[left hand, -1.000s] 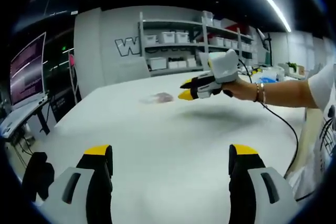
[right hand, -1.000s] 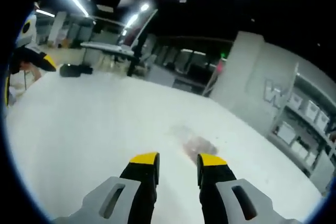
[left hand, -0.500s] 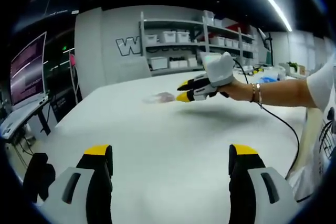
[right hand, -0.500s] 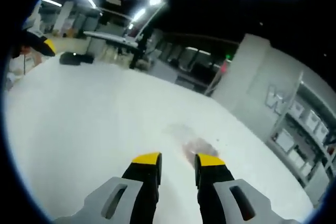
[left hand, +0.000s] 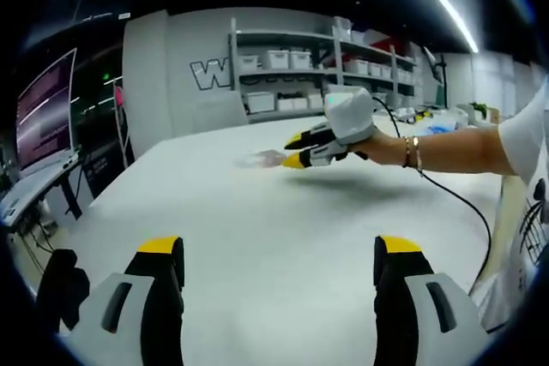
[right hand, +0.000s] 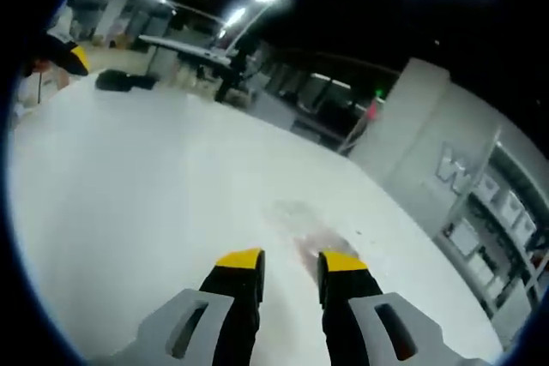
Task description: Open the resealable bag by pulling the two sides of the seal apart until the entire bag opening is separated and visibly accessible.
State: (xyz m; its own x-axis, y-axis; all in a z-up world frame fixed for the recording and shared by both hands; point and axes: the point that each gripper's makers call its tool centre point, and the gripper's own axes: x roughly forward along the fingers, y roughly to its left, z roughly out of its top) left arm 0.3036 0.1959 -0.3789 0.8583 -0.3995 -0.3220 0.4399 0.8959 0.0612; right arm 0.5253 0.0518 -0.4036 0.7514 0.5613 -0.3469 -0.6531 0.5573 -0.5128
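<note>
The right claw (left hand: 292, 150) is closing in on the bag (left hand: 262, 159), which lies flat on the white bench (left hand: 283, 237) at centre frame in the left claw's view; a second ago those yellow tips were clearly to the right of it, now they sit just beside its edge, and whether they touch I cannot tell. The person's hand (left hand: 377, 145) and bare forearm reach in from the right side of the frame. In its own view the right claw (right hand: 287, 259) has its jaws narrowly parted, nothing between them, and the bag (right hand: 322, 242) has slid closer, now just above and partly behind the tips. The left claw (left hand: 279, 246) hangs wide open at the bottom of its frame, holding nothing, unmoved since the earlier frames.
</note>
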